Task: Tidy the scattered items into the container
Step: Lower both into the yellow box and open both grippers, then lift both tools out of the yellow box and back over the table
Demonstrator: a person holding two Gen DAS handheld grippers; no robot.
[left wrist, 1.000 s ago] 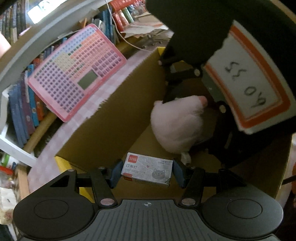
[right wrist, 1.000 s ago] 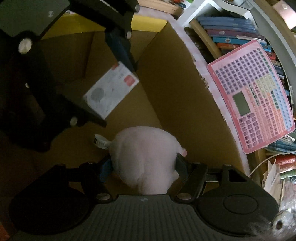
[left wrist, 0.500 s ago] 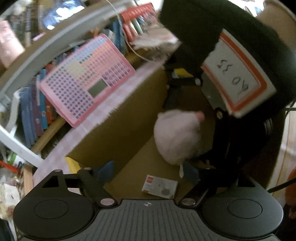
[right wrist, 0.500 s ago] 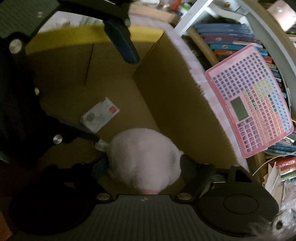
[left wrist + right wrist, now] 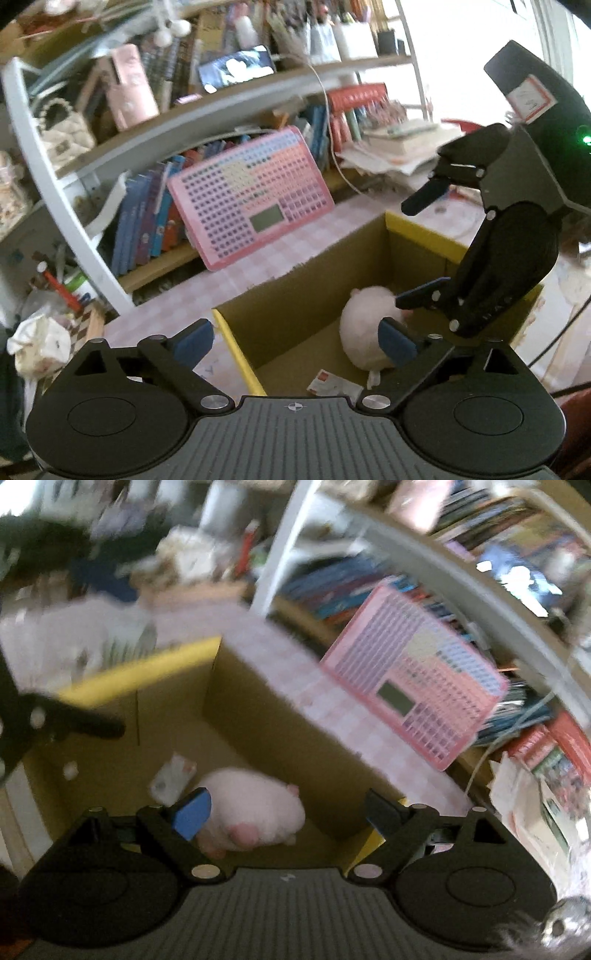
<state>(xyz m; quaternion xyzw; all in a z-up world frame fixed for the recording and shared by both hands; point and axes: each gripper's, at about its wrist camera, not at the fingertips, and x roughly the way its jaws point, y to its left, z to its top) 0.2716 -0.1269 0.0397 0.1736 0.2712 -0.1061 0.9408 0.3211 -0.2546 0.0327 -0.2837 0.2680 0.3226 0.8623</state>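
Brown cardboard frames the scene: an open box (image 5: 325,280) with yellow-edged flaps stands on a pink-checked tabletop (image 5: 273,251), and I judge the drop-off step just finished, both tools above the box with nothing between their fingers. My left gripper (image 5: 295,339) has its blue pads spread wide and opening, empty; my right gripper (image 5: 286,810) is likewise parted and opening, gripping nothing, its view smeared by motion. Inside the box, a pink plush toy (image 5: 365,325) lies on the floor near the middle, and a small white staple packet (image 5: 334,384) with a red corner lies flat just beside it. A pink button-covered toy keyboard (image 5: 251,199) leans against the bookshelf behind the box; if it counts among the scattered items, my next move calls for a swing toward it and a wide grip on its edge.
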